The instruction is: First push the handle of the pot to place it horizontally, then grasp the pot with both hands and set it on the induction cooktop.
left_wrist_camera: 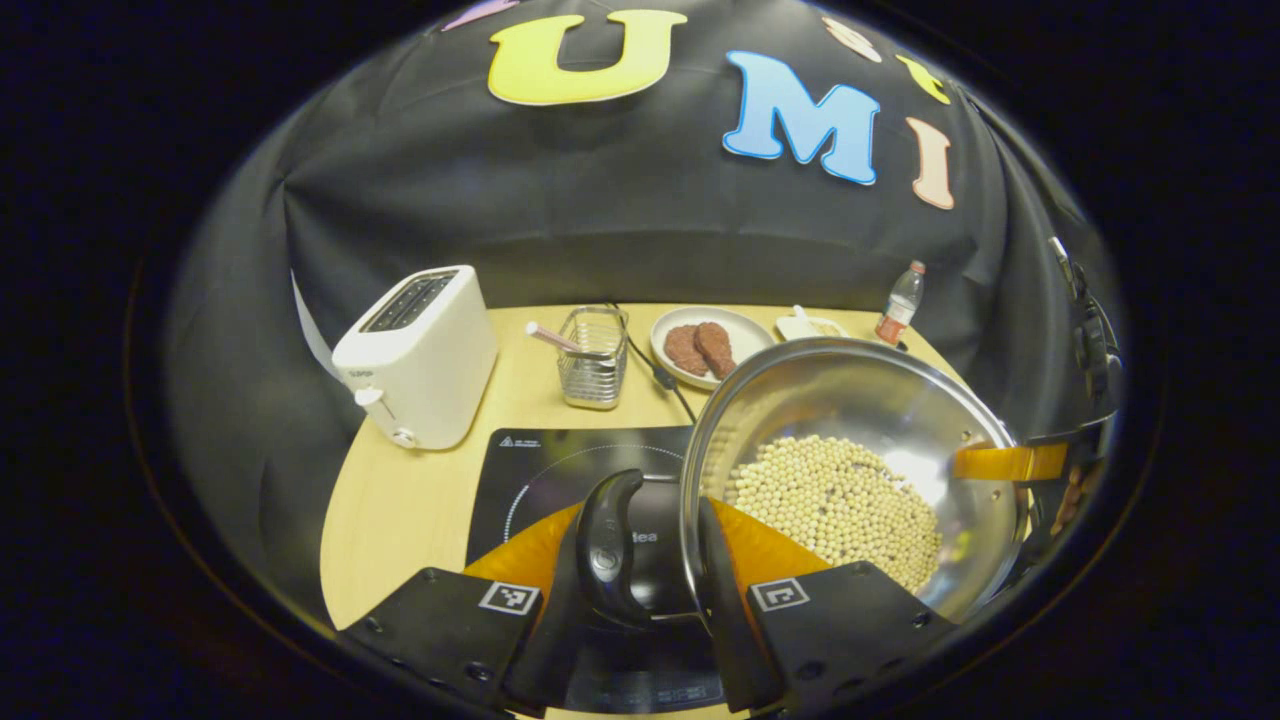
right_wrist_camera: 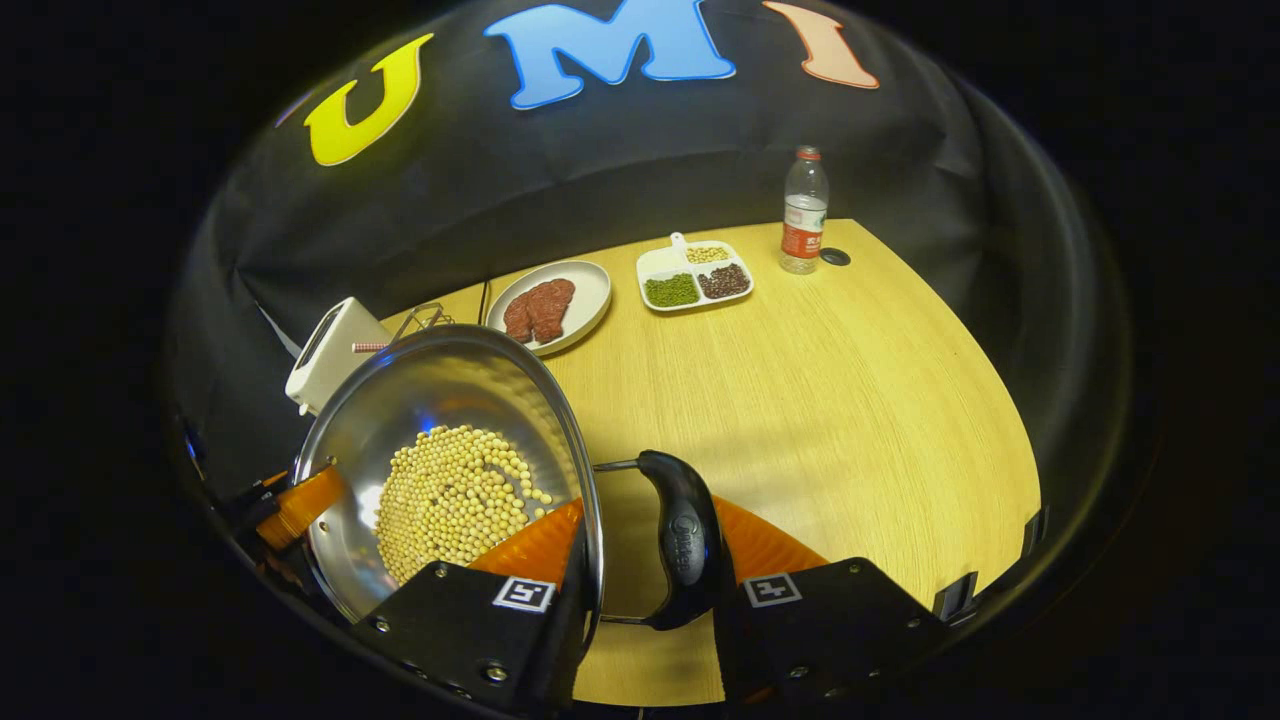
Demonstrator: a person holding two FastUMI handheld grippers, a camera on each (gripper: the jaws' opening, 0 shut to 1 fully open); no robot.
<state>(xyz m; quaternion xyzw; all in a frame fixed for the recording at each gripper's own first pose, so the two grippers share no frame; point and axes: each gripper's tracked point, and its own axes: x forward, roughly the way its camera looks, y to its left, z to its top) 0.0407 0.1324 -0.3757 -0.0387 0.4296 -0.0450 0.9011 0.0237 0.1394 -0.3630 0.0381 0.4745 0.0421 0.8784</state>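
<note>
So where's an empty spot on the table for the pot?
The wide bare wood in front of the bottle and the divided dish is free. It is crowded at the back, around the toaster, wire basket and meat plate.

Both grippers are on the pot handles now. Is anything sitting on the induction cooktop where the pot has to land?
Nothing visible does. The cooktop shows bare black glass beside the pot. The toaster, wire rack and meat plate stand off it; the cord runs behind.
</note>
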